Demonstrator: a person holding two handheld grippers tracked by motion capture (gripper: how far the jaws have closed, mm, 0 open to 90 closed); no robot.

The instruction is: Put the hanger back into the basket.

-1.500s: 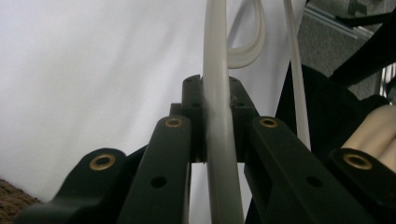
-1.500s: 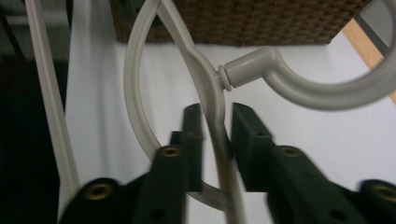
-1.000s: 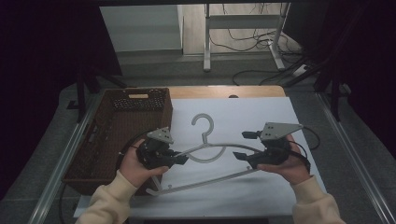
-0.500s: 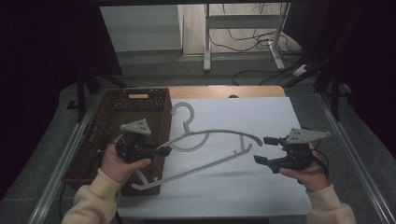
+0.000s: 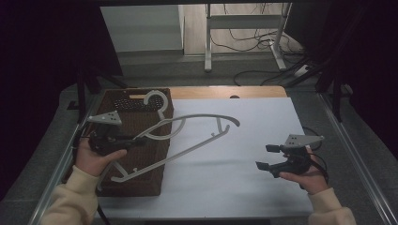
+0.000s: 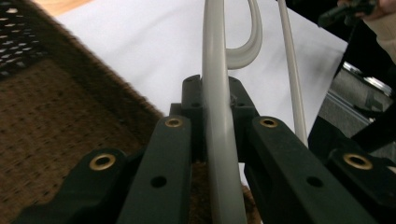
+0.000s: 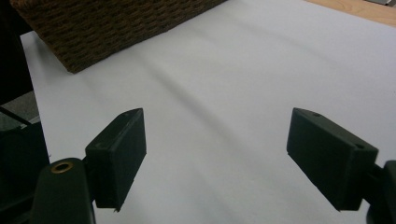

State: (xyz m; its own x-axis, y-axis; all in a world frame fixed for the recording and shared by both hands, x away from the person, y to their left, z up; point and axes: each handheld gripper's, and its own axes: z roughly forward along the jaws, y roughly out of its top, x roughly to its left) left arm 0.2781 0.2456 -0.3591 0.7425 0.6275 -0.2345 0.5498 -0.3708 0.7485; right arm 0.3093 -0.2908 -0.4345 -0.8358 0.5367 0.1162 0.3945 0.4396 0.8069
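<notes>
Over the wicker basket [image 5: 136, 140] at the table's [image 5: 244, 136] left edge, the left gripper [image 5: 133, 140] has its fingers clamped tight on the hanger [image 5: 187, 136] shoulder, carrying it in to drop, I'd guess. Its hook hangs above the basket's far end; what's inside I can't tell. Right gripper [image 5: 266, 157] has just been spreading its fingers, nothing between them, parked low over bare table.
</notes>
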